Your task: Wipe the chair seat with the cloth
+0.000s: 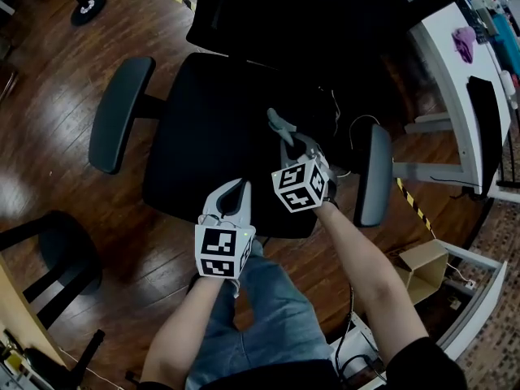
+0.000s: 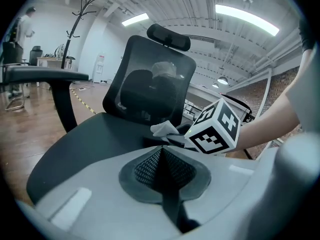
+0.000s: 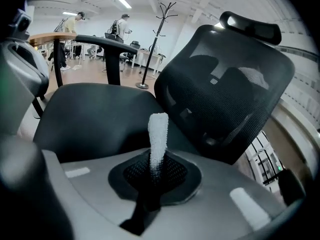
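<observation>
The black chair seat (image 1: 211,128) lies below me, seen also in the left gripper view (image 2: 85,144) and the right gripper view (image 3: 95,109). My right gripper (image 1: 296,146) is over the seat's front right part, shut on a small pale cloth (image 1: 279,123). That cloth stands up as a narrow white strip (image 3: 158,131) from the closed right gripper (image 3: 154,170). My left gripper (image 1: 235,188) hovers at the seat's front edge, shut with nothing in it (image 2: 161,153). It looks at the cloth (image 2: 164,129) and the right gripper's marker cube (image 2: 216,129).
Grey armrests (image 1: 120,112) (image 1: 376,173) flank the seat; the mesh backrest (image 1: 309,15) rises behind it. A white desk (image 1: 455,63) stands at right, a cardboard box (image 1: 422,270) below it, a black stool (image 1: 57,250) at left. The person's jeans leg (image 1: 268,315) is near the seat front.
</observation>
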`<state>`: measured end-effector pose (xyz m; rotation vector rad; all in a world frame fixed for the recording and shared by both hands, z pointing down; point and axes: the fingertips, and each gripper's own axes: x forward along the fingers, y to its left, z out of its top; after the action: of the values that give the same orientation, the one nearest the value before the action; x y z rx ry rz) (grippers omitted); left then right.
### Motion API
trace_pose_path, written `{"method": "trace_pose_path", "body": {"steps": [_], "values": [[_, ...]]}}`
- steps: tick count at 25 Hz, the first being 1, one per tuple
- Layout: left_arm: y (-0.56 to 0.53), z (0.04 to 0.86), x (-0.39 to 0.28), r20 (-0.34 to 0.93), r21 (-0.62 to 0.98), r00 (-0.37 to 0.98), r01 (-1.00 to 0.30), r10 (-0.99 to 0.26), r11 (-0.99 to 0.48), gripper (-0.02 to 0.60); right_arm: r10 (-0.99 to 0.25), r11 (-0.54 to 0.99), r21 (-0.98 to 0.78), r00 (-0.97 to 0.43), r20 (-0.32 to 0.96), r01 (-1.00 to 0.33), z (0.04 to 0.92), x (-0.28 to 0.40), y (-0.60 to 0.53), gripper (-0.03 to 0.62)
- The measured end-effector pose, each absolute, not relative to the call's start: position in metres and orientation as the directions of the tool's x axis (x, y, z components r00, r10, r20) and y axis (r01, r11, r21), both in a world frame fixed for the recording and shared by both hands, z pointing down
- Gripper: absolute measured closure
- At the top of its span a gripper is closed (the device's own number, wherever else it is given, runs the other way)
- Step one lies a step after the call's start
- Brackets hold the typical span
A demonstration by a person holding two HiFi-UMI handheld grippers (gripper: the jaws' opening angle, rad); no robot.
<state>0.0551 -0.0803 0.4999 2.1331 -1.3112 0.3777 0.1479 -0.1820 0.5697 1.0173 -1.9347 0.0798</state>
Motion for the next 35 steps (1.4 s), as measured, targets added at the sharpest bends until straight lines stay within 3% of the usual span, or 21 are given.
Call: {"method": "trace_pose_path", "body": {"steps": [24,35], "values": [[0.03,0.508,0.051,0.537,0.329,0.55,-0.835,-0.64,-0.441,0.577,-0.633,0.638,0.27,-0.29,0.718,-0.722,0.563,0.107,0.033,0.583],[0.046,0.507,0.062,0.538,0.32,0.555,-0.831,-0.634,-0.456,0.577,-0.647,0.632,0.273,-0.3,0.701,-0.726,0.558,0.112,0.057,0.583]]}}
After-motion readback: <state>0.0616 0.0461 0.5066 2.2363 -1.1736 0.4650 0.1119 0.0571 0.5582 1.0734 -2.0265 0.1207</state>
